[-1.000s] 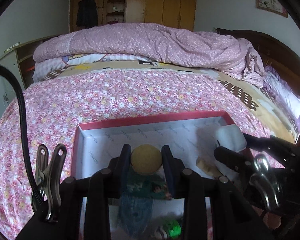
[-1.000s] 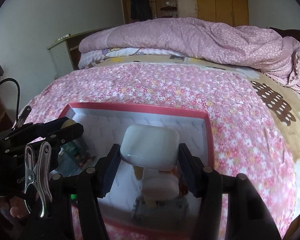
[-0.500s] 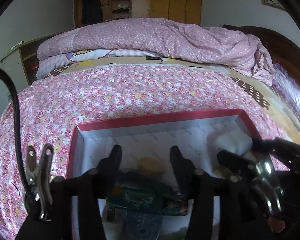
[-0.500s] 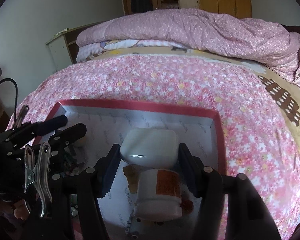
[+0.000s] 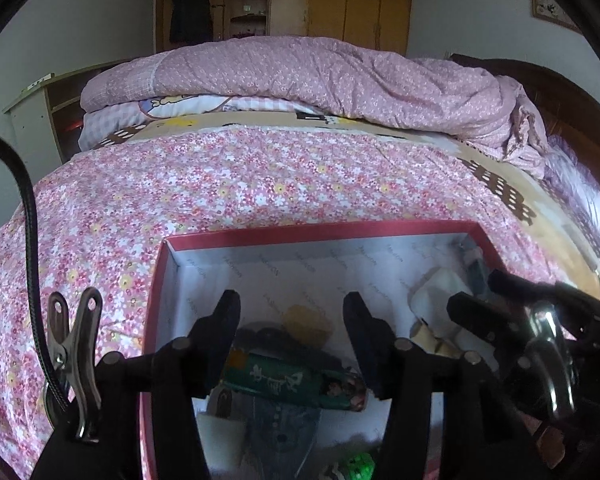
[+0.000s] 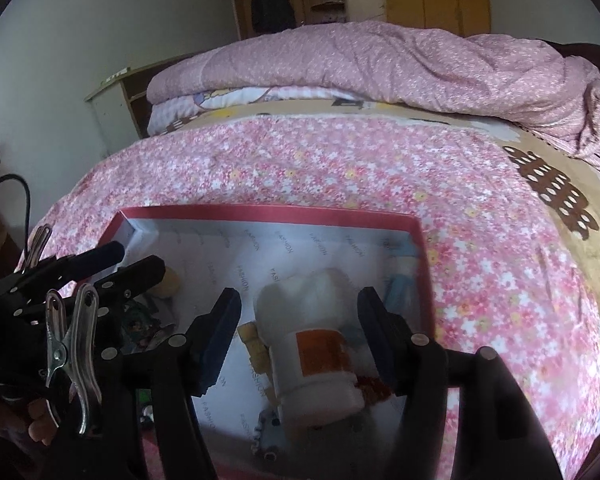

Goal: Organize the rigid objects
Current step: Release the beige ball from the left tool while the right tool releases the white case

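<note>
Dropped both loads since a second ago: yellow round sponge-like puck [image 5: 306, 322] no longer pinched between the left gripper's [image 5: 291, 326] fingers, now lying loose on the white liner of the red-rimmed box [image 5: 320, 233]; white rounded case [image 6: 314, 292] no longer gripped high by the right gripper [image 6: 299, 326], now resting low in the box against a white bottle with an orange label [image 6: 320, 360]. Left jaws standing apart with nothing pressed between the pads, puck showing in the gap but lying beyond and below them. Right jaws opening, pads clear of both case and bottle, which sit in the space between them without contact. Also in the box: a green printed packet [image 5: 284, 380] lying crosswise under the left gripper, a small green die-like piece [image 5: 358, 464] near the bottom edge, pale yellowish bits [image 6: 252, 340] beside the bottle, something bluish [image 6: 400, 292] at the right wall, too blurred to name. Box sitting on a pink floral bedspread [image 5: 220, 184], folded pink quilt [image 5: 320, 80] behind. Step in hand, by the look of it: release finished, placing stage complete for these two items. Next move probably calls for lifting both tools straight up and back, clear of the red rim, without nudging the upright-leaning bottle or dragging the packet, then scouting for any remaining loose item outside the box; none visible on the bedspread from these views.
</note>
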The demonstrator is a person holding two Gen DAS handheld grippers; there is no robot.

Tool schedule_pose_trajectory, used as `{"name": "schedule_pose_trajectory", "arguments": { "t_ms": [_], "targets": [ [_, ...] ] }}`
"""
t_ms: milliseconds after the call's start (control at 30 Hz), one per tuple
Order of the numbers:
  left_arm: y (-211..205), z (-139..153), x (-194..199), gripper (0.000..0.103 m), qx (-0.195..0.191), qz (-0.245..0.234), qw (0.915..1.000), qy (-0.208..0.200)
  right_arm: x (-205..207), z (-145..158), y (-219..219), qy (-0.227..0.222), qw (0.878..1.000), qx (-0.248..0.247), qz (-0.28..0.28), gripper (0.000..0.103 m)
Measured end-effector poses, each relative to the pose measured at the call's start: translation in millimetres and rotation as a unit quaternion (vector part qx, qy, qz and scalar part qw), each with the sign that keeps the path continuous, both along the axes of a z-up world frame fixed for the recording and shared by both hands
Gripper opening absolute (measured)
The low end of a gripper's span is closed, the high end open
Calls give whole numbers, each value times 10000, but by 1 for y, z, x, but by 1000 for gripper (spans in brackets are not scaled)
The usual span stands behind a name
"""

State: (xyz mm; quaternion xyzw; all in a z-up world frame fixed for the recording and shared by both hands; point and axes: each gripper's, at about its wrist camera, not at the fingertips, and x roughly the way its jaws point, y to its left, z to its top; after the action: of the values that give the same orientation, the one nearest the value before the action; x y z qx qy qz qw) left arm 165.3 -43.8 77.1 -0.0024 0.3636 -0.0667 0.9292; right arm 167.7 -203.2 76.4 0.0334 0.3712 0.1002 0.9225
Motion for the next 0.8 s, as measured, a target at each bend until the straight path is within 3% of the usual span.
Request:
{"name": "schedule_pose_trajectory", "arguments": {
  "t_ms": [367,800],
  "targets": [
    [6,6,-31,57,-67,94,9997,193,-36,4,6,-16,10000,-7,6,63],
    [13,20,-78,57,75,164,9998,48,-76,13,2,14,9999,93,-75,63]
  ]
}}
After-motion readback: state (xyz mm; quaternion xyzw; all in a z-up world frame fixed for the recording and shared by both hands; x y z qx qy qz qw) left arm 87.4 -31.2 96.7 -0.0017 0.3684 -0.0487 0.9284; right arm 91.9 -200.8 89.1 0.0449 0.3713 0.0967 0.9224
